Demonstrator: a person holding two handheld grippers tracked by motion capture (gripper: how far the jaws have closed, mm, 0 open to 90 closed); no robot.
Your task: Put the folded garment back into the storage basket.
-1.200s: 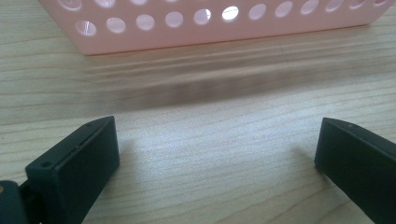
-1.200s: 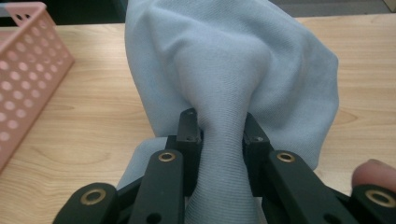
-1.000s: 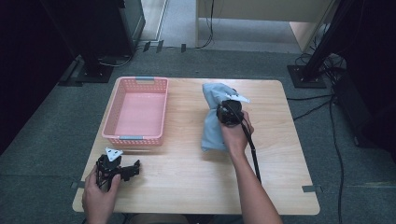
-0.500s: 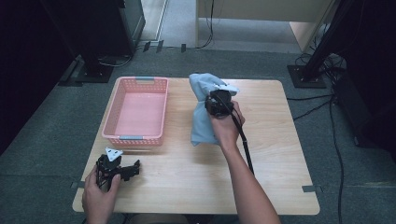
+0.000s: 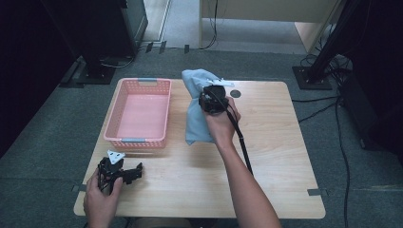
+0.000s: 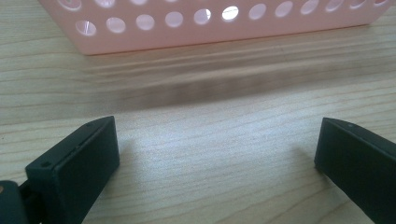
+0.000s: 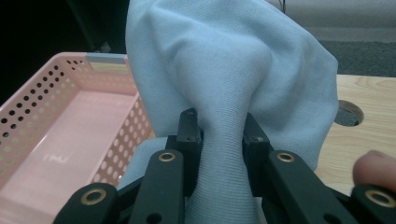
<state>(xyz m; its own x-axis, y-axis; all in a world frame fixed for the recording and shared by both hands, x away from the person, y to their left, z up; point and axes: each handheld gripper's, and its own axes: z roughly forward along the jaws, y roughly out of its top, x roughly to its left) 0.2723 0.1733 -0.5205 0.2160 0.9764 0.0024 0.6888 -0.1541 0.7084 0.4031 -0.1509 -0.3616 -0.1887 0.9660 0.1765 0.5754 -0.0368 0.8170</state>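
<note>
We've got the right gripper (image 5: 212, 99) clamped on the light blue cloth (image 5: 197, 111); in the right gripper view the jaws pinch a bunched fold of that cloth (image 7: 224, 88) between the pads. The cloth hangs off the table (image 5: 275, 156), near the far edge, just right of the pink basket (image 5: 138, 114), with its lower end trailing toward the wood. The basket sits far left on the table, nothing in it. Our left gripper (image 5: 116, 172) rests at the near left corner, near side of the basket, jaws wide apart with only bare wood (image 6: 219, 154) between them. The right gripper's cable (image 5: 240, 137) runs along the forearm.
</note>
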